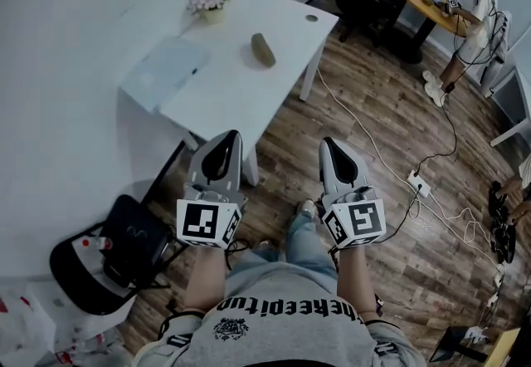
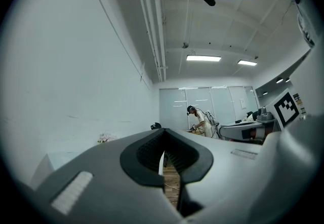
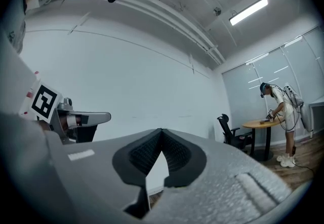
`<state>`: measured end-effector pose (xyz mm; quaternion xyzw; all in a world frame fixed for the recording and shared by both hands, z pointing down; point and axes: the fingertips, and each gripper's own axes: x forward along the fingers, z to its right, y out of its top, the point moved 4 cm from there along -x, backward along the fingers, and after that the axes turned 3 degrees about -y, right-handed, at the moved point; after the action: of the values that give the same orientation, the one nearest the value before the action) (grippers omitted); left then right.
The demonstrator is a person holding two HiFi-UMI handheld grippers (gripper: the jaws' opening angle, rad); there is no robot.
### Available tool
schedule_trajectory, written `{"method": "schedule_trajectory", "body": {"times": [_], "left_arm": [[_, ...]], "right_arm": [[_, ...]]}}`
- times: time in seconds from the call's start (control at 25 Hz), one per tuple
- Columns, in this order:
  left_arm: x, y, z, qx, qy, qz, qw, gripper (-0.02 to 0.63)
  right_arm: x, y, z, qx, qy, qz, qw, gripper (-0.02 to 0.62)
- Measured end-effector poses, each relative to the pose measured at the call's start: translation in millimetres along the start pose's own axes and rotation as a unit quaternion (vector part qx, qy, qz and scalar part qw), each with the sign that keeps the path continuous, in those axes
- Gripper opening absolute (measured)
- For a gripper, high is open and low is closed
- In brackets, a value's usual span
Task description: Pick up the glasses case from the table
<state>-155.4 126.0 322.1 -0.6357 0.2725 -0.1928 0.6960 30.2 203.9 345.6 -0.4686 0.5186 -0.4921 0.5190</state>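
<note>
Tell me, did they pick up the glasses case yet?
Not yet, nothing is done so far. The glasses case lies untouched on the white table. The left gripper and right gripper are both shut and empty, held over the floor short of the table. Left to do: reach the case, open a gripper, close on it and lift.

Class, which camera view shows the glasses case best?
The head view: the glasses case lies in full sight on the white table. Neither gripper view shows it; both look out across the room.
</note>
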Motion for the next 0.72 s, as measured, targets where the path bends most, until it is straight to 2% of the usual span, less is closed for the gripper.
{"method": "schedule_trajectory", "body": {"times": [0.36, 0.72], "left_arm": [[44.5, -8.6, -20.4, 0.007, 0.021, 0.004, 0.9997, 0.02], [110.1, -8.8, -38.5, 0.009, 0.052, 0.012, 0.9985, 0.02]], "right_arm": [[54.2, 1.6, 25.0, 0.005, 0.031, 0.009, 0.999, 0.002], [118.7, 10.3, 70.7, 0.001, 0.061, 0.016, 0.998, 0.002]]}}
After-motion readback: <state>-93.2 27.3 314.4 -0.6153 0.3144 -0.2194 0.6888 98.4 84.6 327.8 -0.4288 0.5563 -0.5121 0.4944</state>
